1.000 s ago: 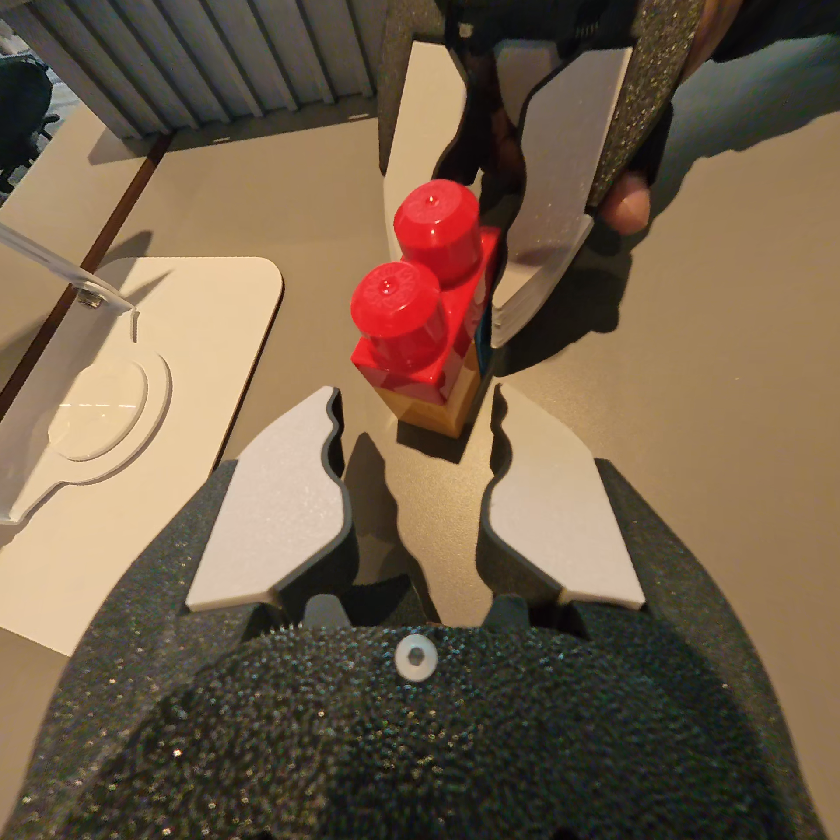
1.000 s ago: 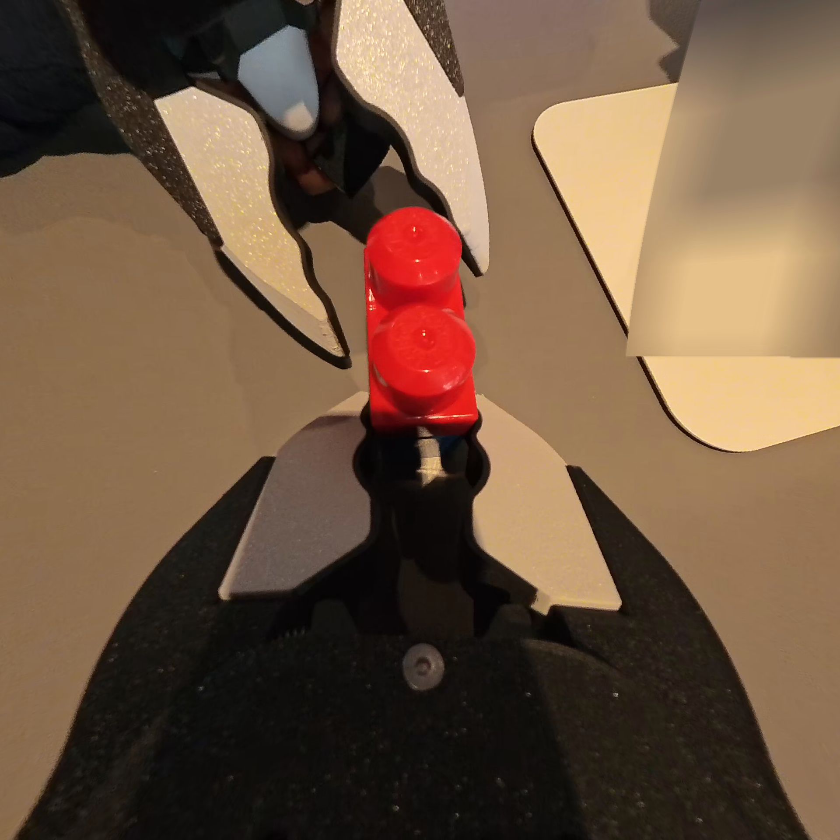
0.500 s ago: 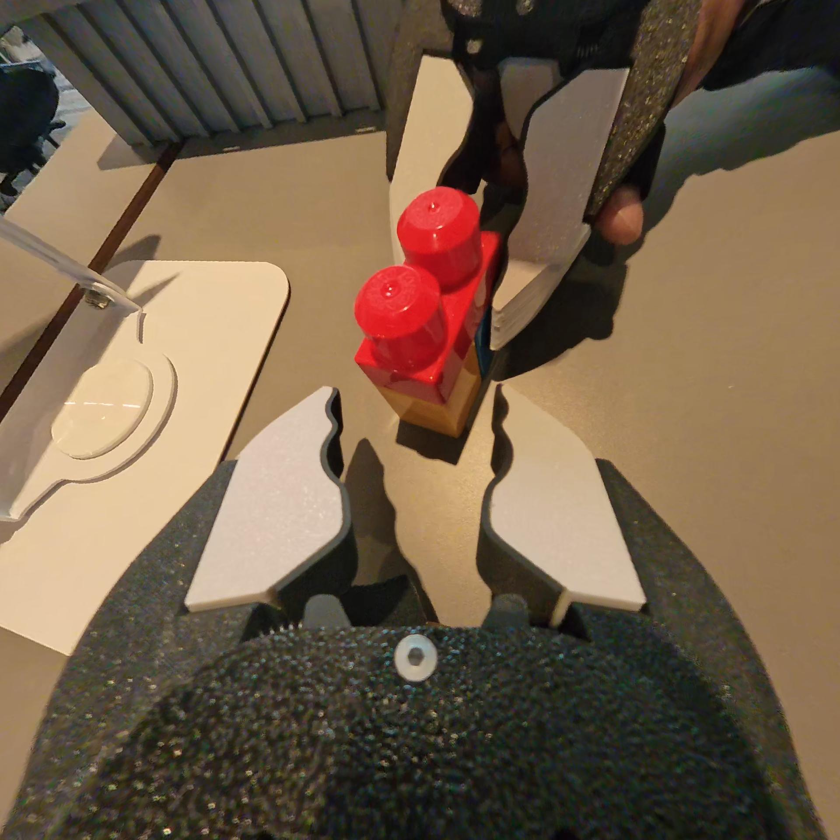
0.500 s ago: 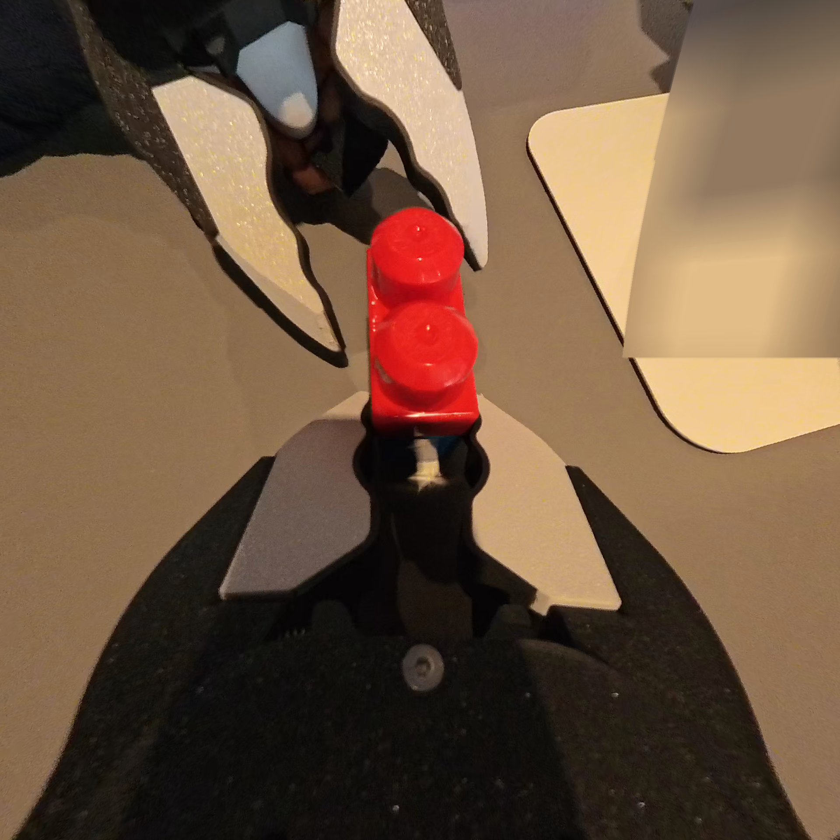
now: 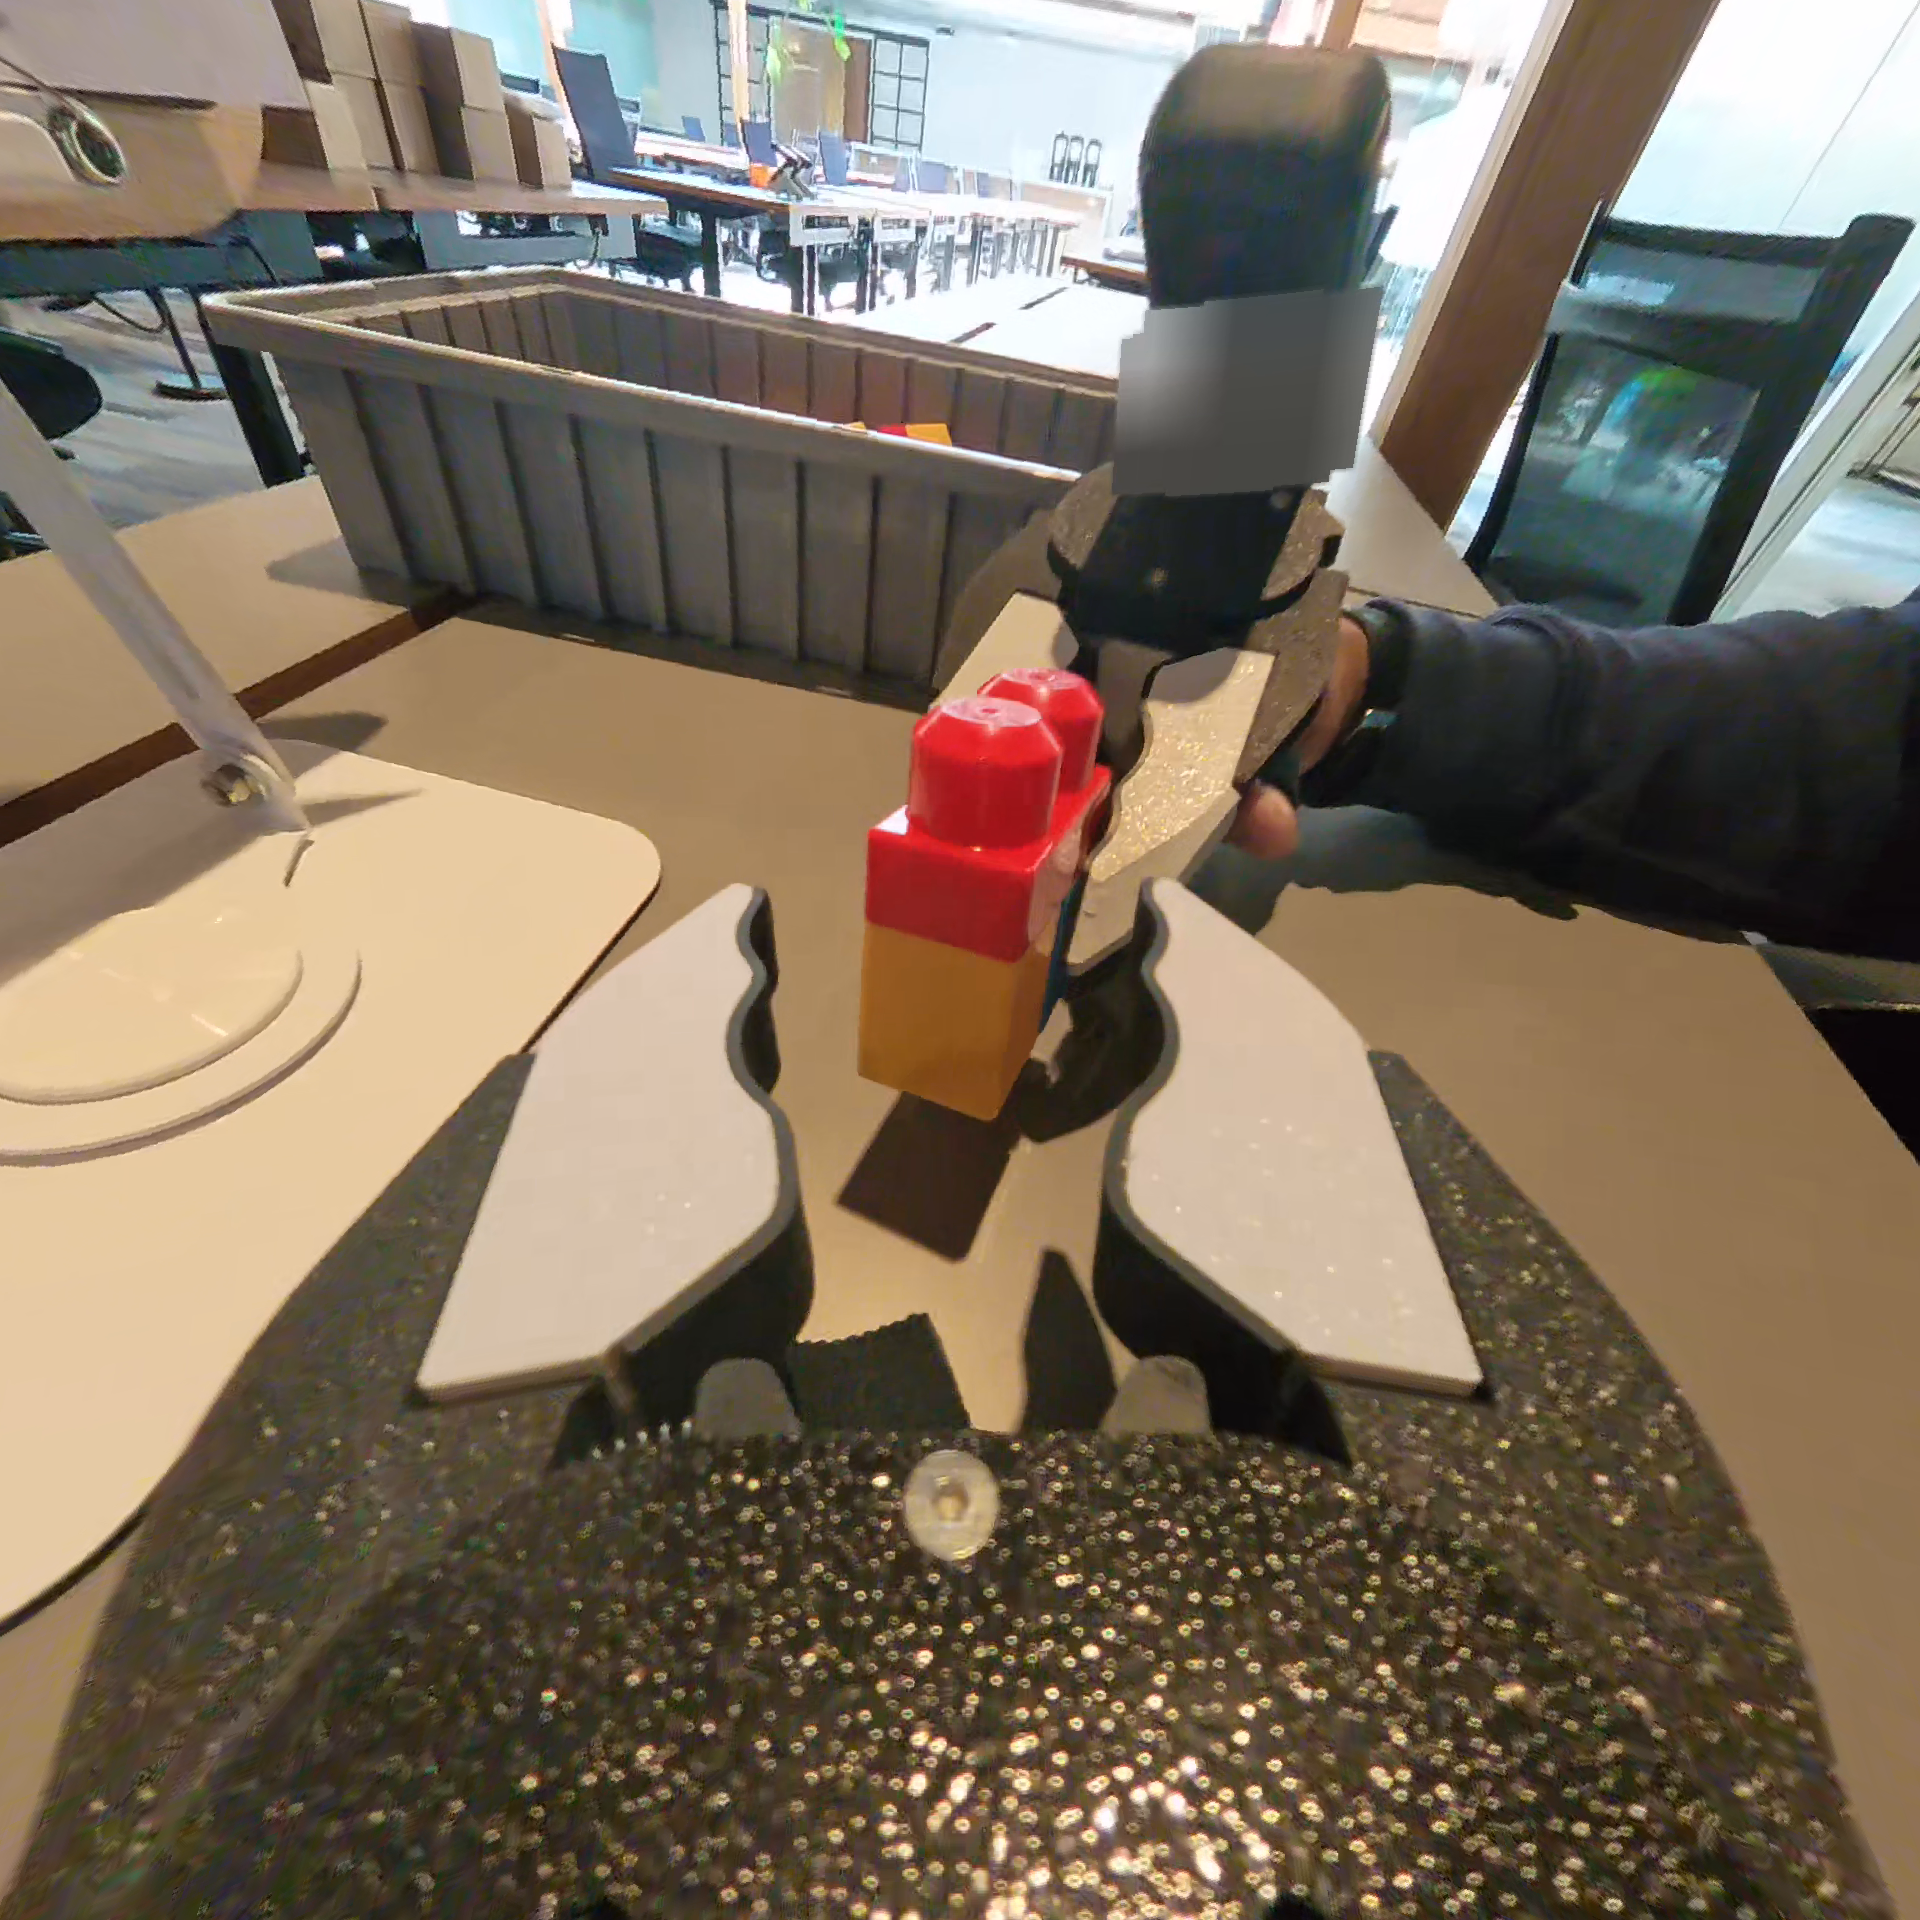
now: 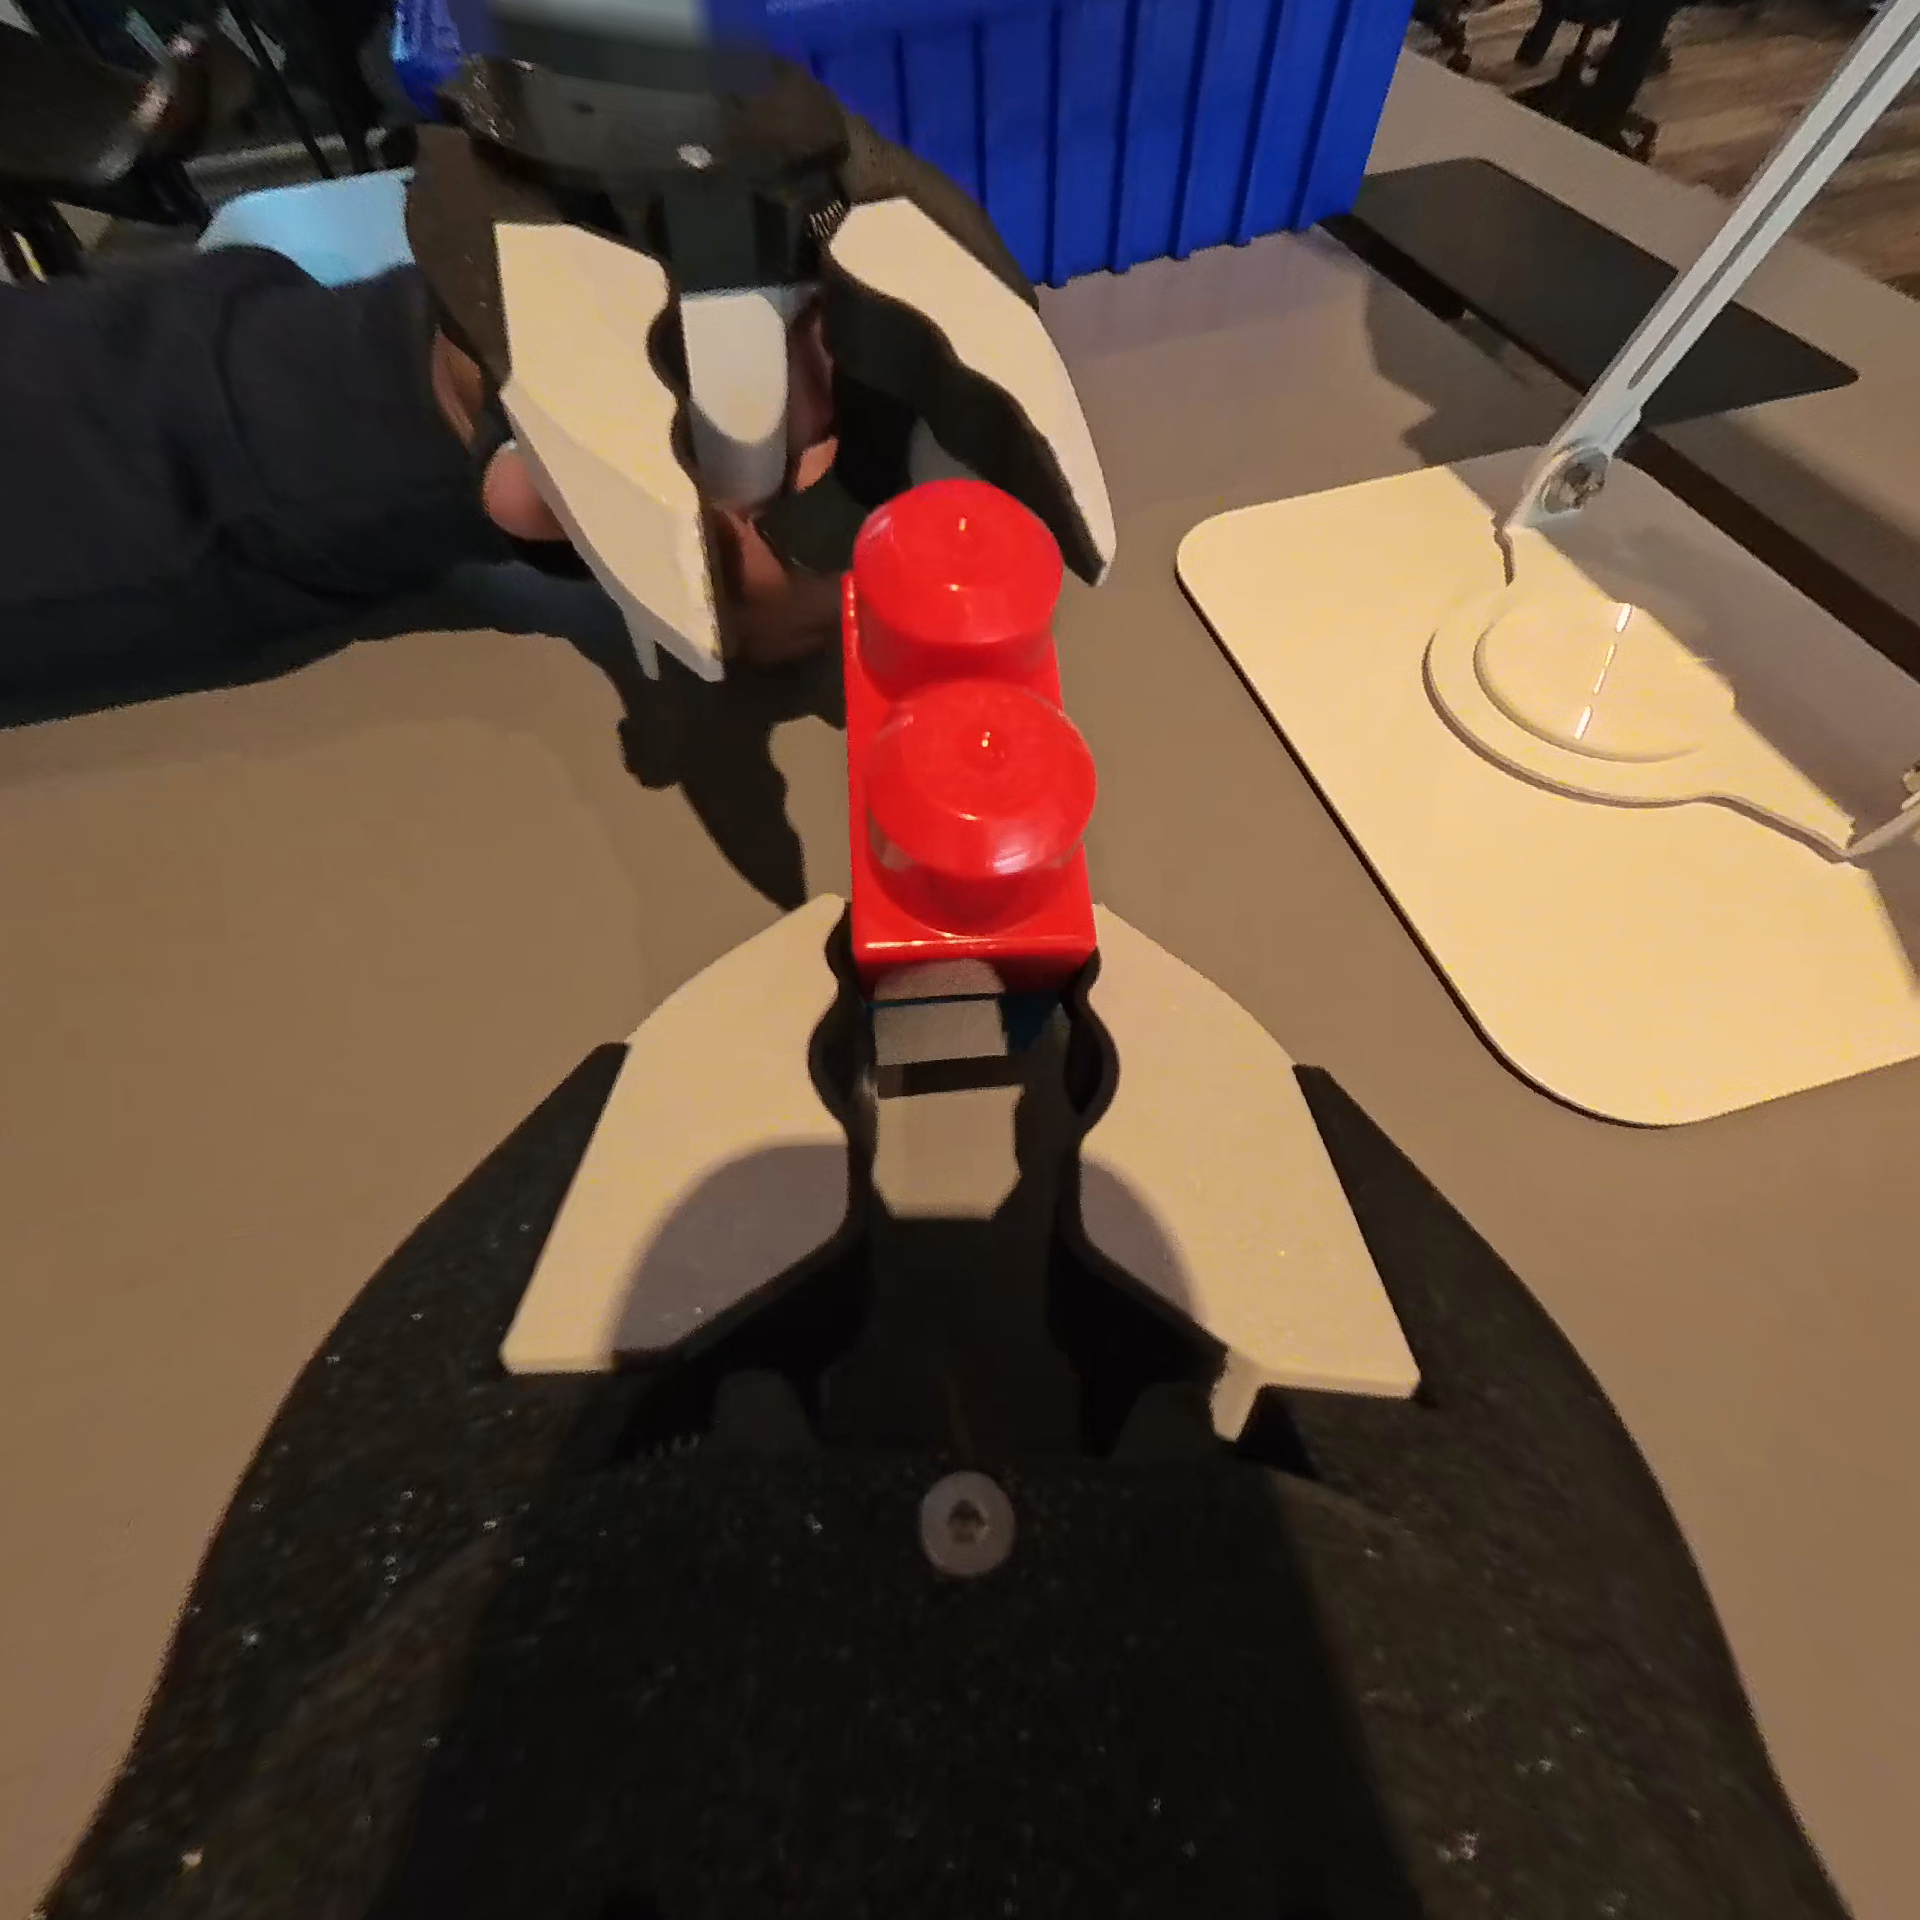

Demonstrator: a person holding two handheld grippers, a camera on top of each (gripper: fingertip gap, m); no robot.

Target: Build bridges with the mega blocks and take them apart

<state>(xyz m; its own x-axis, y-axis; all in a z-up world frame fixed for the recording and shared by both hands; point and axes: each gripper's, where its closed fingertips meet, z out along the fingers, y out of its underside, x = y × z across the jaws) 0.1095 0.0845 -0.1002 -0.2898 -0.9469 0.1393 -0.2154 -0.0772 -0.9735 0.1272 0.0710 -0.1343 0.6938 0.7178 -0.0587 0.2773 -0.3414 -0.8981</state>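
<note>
A small block bridge stands on the grey table [image 5: 1507, 1091]: a red two-stud block [image 5: 977, 852] on top, a yellow block [image 5: 945, 1008] under its near end and a blue block [image 6: 1031, 1020] under the other end. My right gripper [image 6: 968, 940] is shut on the bridge at the blue end, just under the red block [image 6: 961, 790]. It also shows in the left wrist view [image 5: 1091, 883], behind the blocks. My left gripper [image 5: 951, 914] is open and empty, with its fingers on either side of the yellow block and not touching it. It faces me in the right wrist view [image 6: 894, 597].
A white lamp base [image 5: 156, 987] lies left of the blocks, seen at the right in the right wrist view [image 6: 1558, 779]. A grey slatted crate [image 5: 623, 468] stands behind it. A blue bin [image 6: 1091, 125] stands at the far edge. Dark sleeves [image 5: 1610, 748] hold both grippers. My right fingertips sit around 5 centimeters from my left ones.
Both grippers have dropped to a flatter angle, so the views now look across the table. My left gripper is closer around the yellow block, still open. The right stays shut.
</note>
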